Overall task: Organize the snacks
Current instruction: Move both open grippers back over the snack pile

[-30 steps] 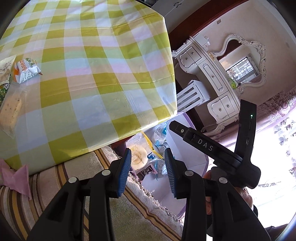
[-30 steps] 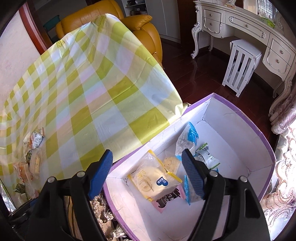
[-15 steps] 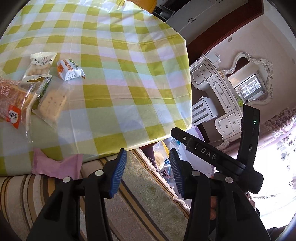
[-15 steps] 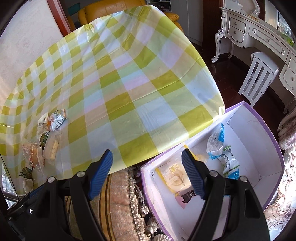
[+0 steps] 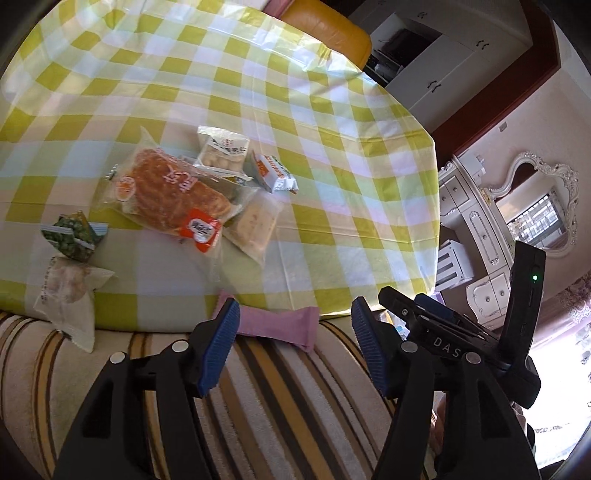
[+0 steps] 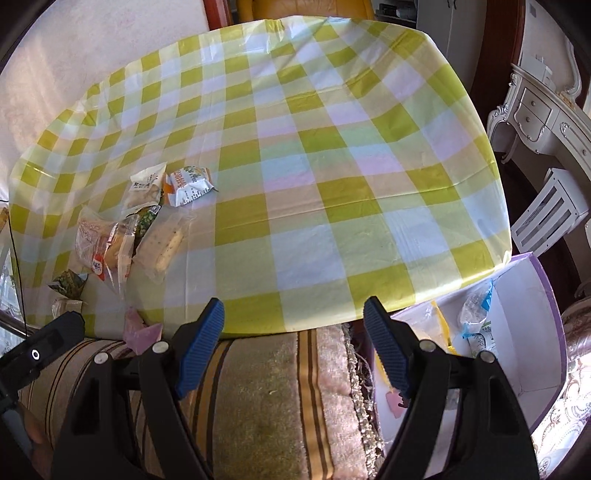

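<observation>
Several snack packets lie in a cluster on the checked tablecloth (image 5: pixel 295 122): a large bread packet (image 5: pixel 170 192), a cracker packet (image 5: pixel 255 225), an orange-and-white packet (image 5: pixel 275 173), a green packet (image 5: pixel 74 236) and a pink wrapper (image 5: pixel 277 325) at the table's near edge. My left gripper (image 5: pixel 291 343) hovers just short of the pink wrapper, its jaws opening, nothing between them. My right gripper (image 6: pixel 295 343) is open and empty over the striped seat, between the snack cluster (image 6: pixel 147 221) and a white box with purple rim (image 6: pixel 550 302) that holds several packets.
A striped sofa cushion (image 6: pixel 266 398) runs along the table's near edge. A white dresser (image 5: pixel 476 229) with mirror and a small white stool (image 6: pixel 550 210) stand to the right. An orange armchair (image 5: pixel 325 29) sits beyond the table. The other gripper's body (image 5: pixel 480 339) shows at right.
Both grippers swung left from the box toward the table; the snack cluster came into fuller view. The left jaws widened. The right jaws kept their spread.
</observation>
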A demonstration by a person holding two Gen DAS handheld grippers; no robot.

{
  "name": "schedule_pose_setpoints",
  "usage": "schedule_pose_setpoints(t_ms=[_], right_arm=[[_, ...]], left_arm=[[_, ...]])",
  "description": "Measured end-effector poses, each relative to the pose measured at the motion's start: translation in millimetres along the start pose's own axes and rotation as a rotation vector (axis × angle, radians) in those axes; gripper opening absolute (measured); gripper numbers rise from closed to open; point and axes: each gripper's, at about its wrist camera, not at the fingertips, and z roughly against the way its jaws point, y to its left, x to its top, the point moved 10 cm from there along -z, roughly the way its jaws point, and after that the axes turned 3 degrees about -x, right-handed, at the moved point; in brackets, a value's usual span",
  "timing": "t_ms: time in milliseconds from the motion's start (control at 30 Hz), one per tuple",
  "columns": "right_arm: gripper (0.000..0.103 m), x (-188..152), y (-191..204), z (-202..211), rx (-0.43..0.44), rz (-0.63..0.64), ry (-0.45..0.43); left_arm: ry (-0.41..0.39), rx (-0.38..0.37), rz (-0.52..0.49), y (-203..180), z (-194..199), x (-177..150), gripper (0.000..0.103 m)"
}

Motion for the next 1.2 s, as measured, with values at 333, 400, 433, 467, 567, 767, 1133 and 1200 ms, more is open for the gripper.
schedule_pose_setpoints(t_ms=[333,400,433,467,567,767,1133,1200], right_arm=[[0.078,-7.9,64.6,0.1,0.050,0.197,0.010],[0.078,-11.4,76.5,-1.3,0.065,0.231,0.020],[0.078,-13.8,82.6,-2.3,0.073,0.249,0.028],[0.078,-16.6,89.0,-4.0,0.081,0.272,0.040],[0.078,-26.4,105.8,-10.4,0.092,0.353,0.077],[0.078,-40.1,122.9,-24.8,0.089,0.462,0.149],[0.072,-39.0,137.7,-40.2,0.126,0.523,0.185],[0.064,-41.0,142.2,-41.3,0.153,0.528,0.197]], left_arm=[[-0.078,0.110,0.106,75.0,48.7,5.6,0.061],[-0.085,0.120,0.124,85.3,54.4,6.4,0.061],[-0.088,0.127,0.128,89.7,56.8,6.5,0.061],[-0.090,0.134,0.132,93.7,59.2,6.9,0.061],[-0.099,0.149,0.148,104.5,64.4,9.3,0.064],[-0.117,0.173,0.160,118.4,71.3,14.6,0.067],[-0.108,0.201,0.169,131.3,65.2,21.9,0.068],[-0.108,0.213,0.162,132.6,63.3,24.3,0.068]])
